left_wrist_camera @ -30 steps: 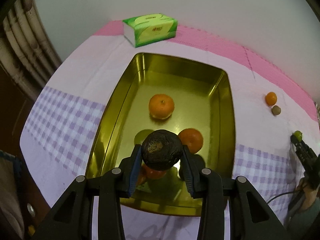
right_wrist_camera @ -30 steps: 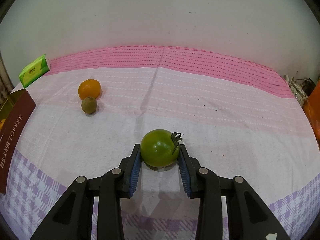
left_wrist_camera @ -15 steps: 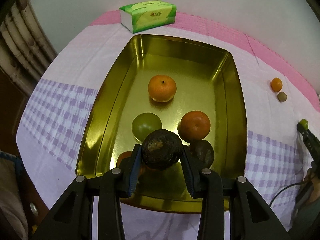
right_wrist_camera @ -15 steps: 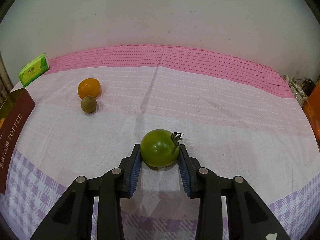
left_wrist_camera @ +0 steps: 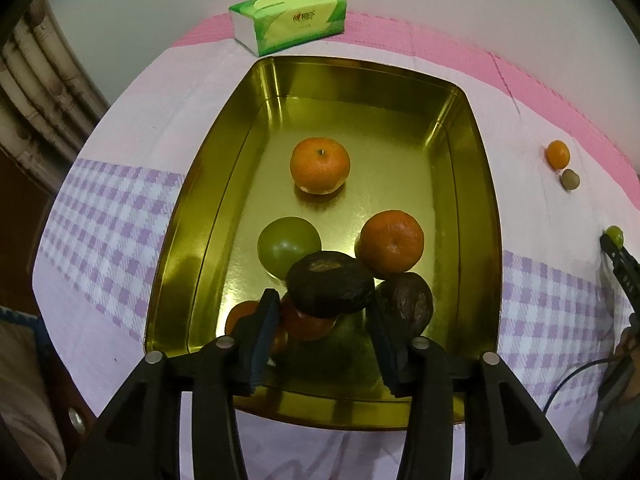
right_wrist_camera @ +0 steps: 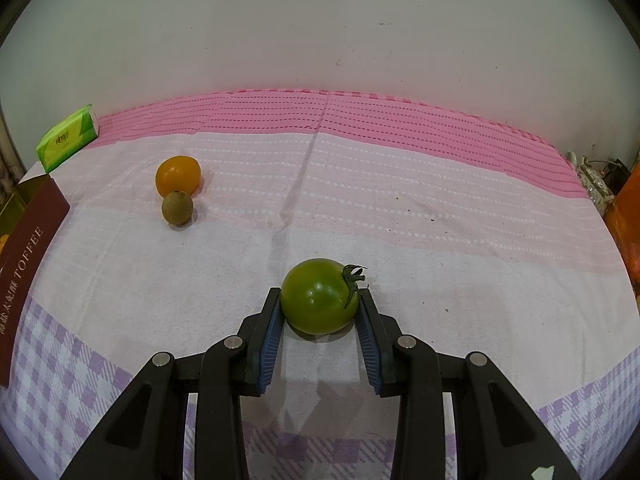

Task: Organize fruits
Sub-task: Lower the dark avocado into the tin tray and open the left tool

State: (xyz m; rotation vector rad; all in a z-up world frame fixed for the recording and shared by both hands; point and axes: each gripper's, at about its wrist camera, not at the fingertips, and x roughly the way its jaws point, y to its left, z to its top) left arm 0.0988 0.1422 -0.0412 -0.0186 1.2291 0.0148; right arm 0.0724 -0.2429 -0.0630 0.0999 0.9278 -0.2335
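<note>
My left gripper [left_wrist_camera: 326, 312] is open above the near end of a gold tin tray [left_wrist_camera: 192, 236]. A dark wrinkled fruit [left_wrist_camera: 330, 284] sits between its fingers, free of the pads, resting on other fruit. In the tray lie two oranges [left_wrist_camera: 320, 170] [left_wrist_camera: 392, 246], a green fruit [left_wrist_camera: 288, 244], another dark fruit [left_wrist_camera: 408, 306] and a red-orange one [left_wrist_camera: 308, 324]. My right gripper [right_wrist_camera: 320, 312] is shut on a green tomato [right_wrist_camera: 318, 302] that rests on the cloth. An orange fruit [right_wrist_camera: 178, 175] and a small kiwi [right_wrist_camera: 177, 208] lie at the far left.
A green tissue pack [left_wrist_camera: 288, 20] stands behind the tray near the wall. The tray's brown outer side reads TOFFEE in the right wrist view [right_wrist_camera: 28, 256]. The table has a pink, white and purple-check cloth [right_wrist_camera: 400, 208]. An orange box [right_wrist_camera: 628, 224] is at the right edge.
My left gripper lowered into the tray and opened, letting go of the dark fruit onto the other fruit. My right gripper and the tomato have not moved.
</note>
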